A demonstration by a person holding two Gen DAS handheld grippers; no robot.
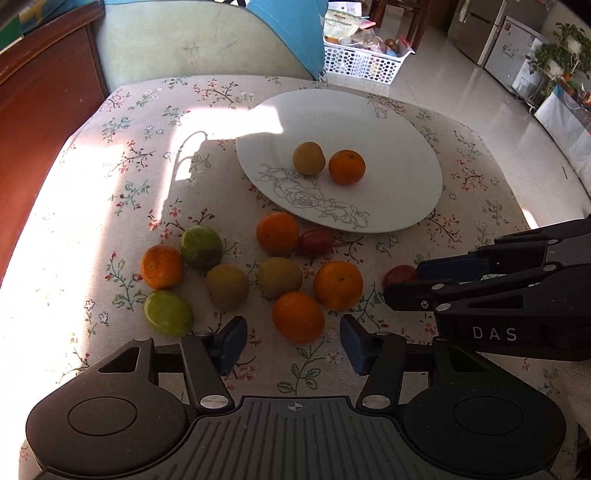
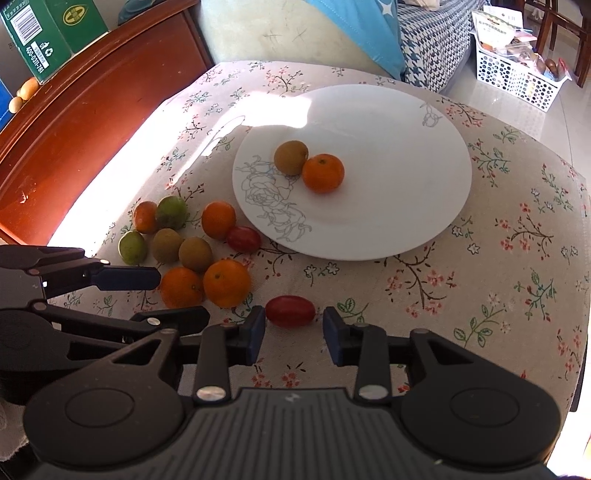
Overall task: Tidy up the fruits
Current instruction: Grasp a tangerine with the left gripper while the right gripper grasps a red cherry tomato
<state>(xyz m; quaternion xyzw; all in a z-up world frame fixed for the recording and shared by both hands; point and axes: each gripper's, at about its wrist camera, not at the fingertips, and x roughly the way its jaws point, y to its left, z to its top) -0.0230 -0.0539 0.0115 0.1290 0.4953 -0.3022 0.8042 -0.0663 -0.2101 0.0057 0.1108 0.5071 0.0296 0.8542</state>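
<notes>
A white plate [image 1: 388, 122] with a line-drawn rose holds a brown kiwi-like fruit [image 1: 308, 158] and an orange [image 1: 346, 167]; the plate also shows in the right wrist view [image 2: 388, 147]. Several oranges, green and brown fruits and a red tomato [image 1: 315, 242] lie loose on the flowered cloth. My left gripper [image 1: 293, 341] is open just behind an orange [image 1: 298, 316]. My right gripper [image 2: 294, 334] is open, its pads on either side of a red oblong tomato [image 2: 290, 311], not touching it. The right gripper also shows in the left view [image 1: 402, 284] beside that tomato [image 1: 399, 275].
A red-brown wooden cabinet [image 2: 92, 110] stands to the left with a green box [image 2: 48, 29] on top. A pale cushion [image 1: 184, 40] and blue cloth [image 1: 291, 29] lie behind the table. A white perforated basket [image 1: 362, 61] sits on the tiled floor.
</notes>
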